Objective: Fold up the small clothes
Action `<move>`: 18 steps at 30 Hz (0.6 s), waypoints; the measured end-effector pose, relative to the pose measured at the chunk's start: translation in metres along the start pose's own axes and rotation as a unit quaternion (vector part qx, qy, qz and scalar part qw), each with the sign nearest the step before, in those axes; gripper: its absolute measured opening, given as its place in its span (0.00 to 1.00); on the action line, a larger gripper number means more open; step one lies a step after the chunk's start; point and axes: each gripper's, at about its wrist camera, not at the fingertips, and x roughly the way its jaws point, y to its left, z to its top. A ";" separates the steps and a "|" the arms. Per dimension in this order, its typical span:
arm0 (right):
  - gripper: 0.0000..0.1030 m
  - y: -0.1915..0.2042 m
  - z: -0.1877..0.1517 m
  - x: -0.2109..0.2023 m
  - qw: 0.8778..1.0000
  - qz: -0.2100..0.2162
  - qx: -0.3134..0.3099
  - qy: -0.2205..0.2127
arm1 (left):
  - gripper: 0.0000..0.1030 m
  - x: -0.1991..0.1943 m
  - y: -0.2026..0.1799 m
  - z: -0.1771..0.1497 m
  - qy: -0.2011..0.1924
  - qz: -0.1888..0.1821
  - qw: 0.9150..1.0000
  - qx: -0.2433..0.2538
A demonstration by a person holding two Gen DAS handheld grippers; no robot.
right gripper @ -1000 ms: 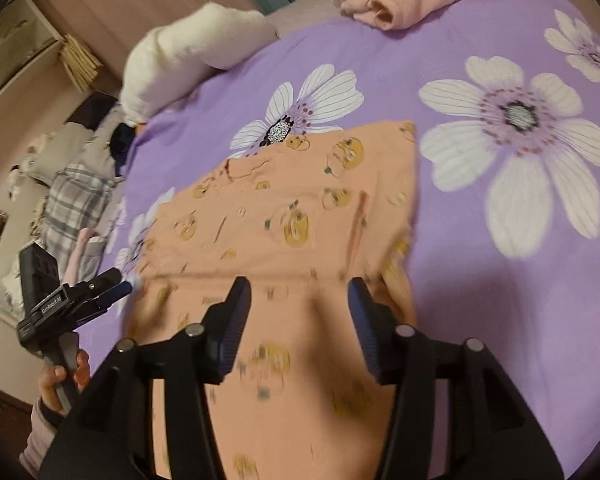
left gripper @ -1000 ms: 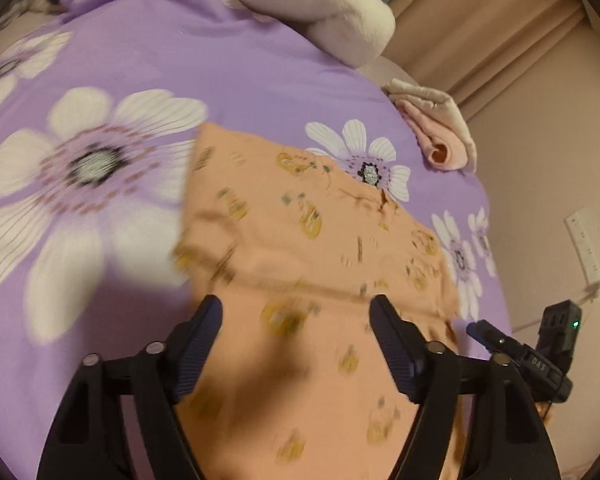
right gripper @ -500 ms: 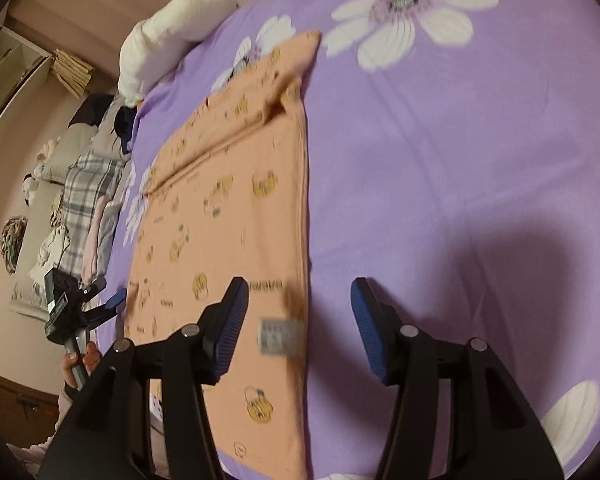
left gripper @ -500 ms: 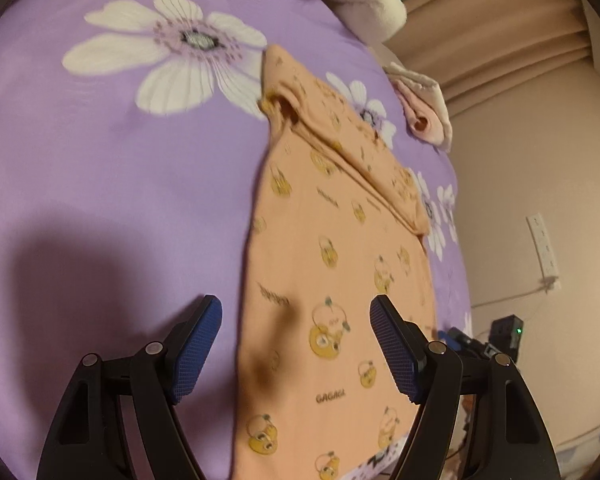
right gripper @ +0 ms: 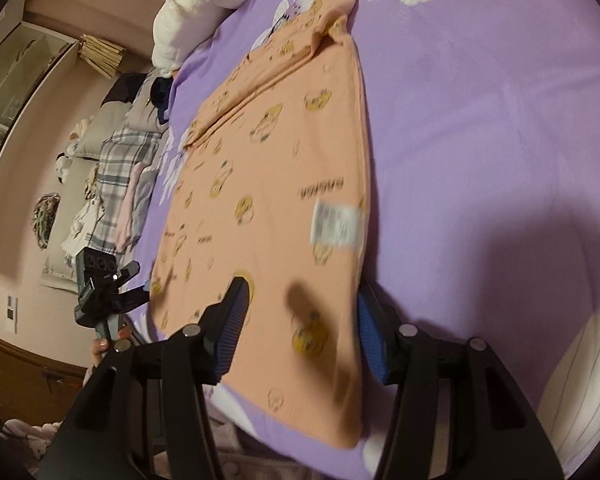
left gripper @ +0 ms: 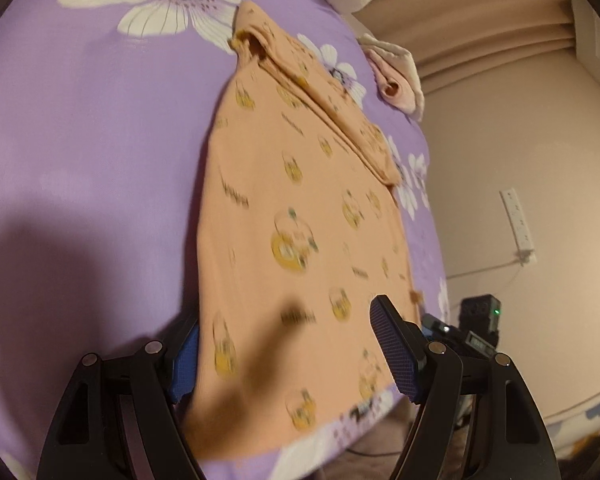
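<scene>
Tools first: your left tool (left gripper: 288, 350) and right tool (right gripper: 302, 322) both gape wide, released, each straddling a near corner of the shirt (left gripper: 300, 216) so you can pinch the hem for a fold. Beyond, the shirt lies flat on the bed (left gripper: 80, 120), its far end already turned over, near the pillow (right gripper: 204, 4).
</scene>
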 end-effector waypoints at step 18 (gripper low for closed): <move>0.06 -0.007 -0.014 0.003 0.999 -0.023 -0.007 0.025 | 0.17 0.006 0.010 -0.013 0.028 0.000 0.999 -0.034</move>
